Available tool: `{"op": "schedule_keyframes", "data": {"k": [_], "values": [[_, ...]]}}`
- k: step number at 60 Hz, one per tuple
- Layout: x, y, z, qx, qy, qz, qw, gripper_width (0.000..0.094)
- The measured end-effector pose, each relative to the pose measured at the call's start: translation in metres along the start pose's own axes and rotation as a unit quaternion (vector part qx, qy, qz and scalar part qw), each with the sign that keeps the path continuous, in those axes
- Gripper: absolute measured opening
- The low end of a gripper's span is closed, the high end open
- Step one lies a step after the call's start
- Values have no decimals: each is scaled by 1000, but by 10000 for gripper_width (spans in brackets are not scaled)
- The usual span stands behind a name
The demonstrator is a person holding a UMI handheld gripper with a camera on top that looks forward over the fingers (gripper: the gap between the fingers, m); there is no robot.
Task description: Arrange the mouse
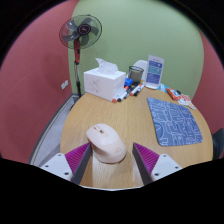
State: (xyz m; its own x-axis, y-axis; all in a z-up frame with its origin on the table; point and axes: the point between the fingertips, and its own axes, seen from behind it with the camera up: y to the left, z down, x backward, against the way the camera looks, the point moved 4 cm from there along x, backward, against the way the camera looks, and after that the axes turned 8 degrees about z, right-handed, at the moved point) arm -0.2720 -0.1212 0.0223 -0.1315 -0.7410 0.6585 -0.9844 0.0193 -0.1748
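Observation:
A pale pink-white computer mouse (106, 141) lies on the round wooden table (120, 115), between my two fingers at their tips. My gripper (112, 152) is open. The left magenta pad (80, 158) sits close against the mouse's side, and the right pad (146, 158) stands off it with a gap showing. A grey patterned mouse mat (174, 121) lies on the table to the right, beyond the fingers.
A white tissue box (104, 79) stands at the table's far side, with markers (125, 95) beside it. A blue-and-white box (155, 72) and small items (180, 97) are at the far right. A standing fan (80, 35) is behind the table.

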Motion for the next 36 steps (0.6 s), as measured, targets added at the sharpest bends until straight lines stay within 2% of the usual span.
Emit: {"op": "schedule_keyframes", "data": {"k": [11, 18, 20, 27, 36], "values": [[-31, -5, -22, -16, -2, 6, 1000, 814], [-45, -2, -31, -28, -9, -9, 1000, 689], [-47, 3, -34, -30, -10, -19, 999, 553], [-51, 3, -38, -23, -24, -19, 999, 477], [-49, 3, -44, -25, -17, -32, 999, 392]]}}
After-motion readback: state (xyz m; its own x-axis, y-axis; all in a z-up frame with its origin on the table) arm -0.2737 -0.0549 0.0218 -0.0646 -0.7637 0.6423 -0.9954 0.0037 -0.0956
